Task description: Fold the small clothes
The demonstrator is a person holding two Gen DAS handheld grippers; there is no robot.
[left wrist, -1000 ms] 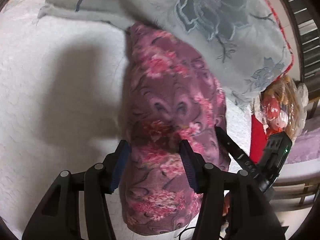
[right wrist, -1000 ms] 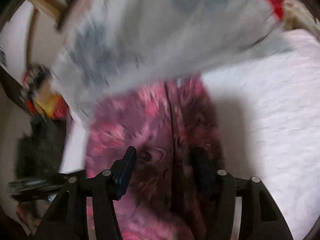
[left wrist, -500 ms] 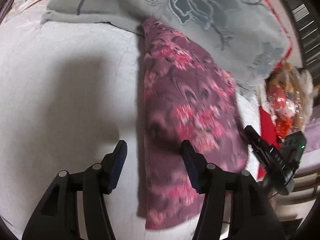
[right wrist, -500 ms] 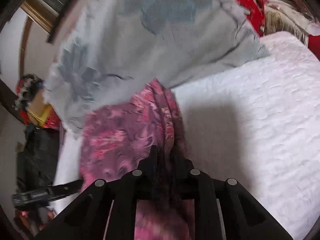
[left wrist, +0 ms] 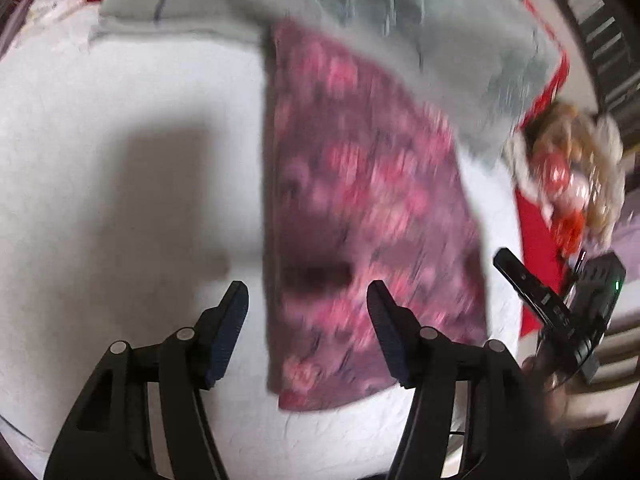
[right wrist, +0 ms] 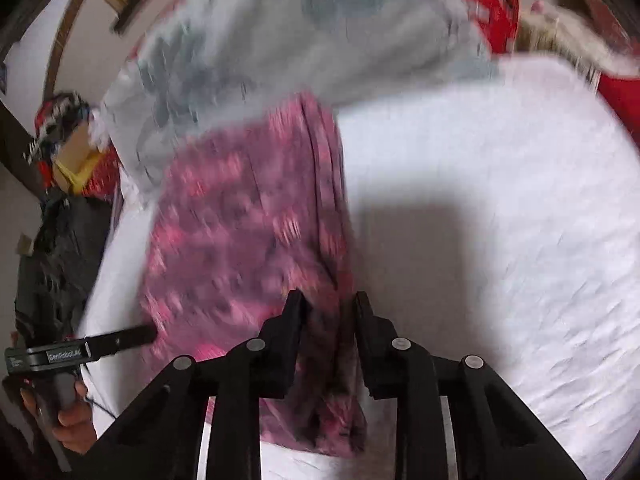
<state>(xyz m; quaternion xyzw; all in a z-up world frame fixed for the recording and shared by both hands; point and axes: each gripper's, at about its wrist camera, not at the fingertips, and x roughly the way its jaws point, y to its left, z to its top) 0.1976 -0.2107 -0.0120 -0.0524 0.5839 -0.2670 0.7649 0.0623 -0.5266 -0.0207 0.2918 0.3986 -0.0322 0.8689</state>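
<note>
A folded purple garment with pink flowers point(left wrist: 368, 216) lies lengthwise on the white bedspread point(left wrist: 120, 184); it also shows in the right wrist view point(right wrist: 240, 232). My left gripper point(left wrist: 308, 312) is open and empty, just above the garment's near left edge. My right gripper point(right wrist: 327, 316) has its jaws partly parted, with the garment's right edge fold between the fingers. Both views are motion-blurred. The other gripper shows at the edge of each view point(left wrist: 560, 304) point(right wrist: 80, 350).
A grey blanket with a dark flower pattern point(left wrist: 400, 32) lies across the far end and covers the garment's far tip. Red cloth and a stuffed toy point(left wrist: 568, 184) sit at the bed's right side. Dark bags point(right wrist: 56, 264) lie beyond the bed's edge.
My right gripper, shut on the garment's edge half a second ago, has parted its jaws. The left gripper stays open and has drawn back, so more of the garment shows.
</note>
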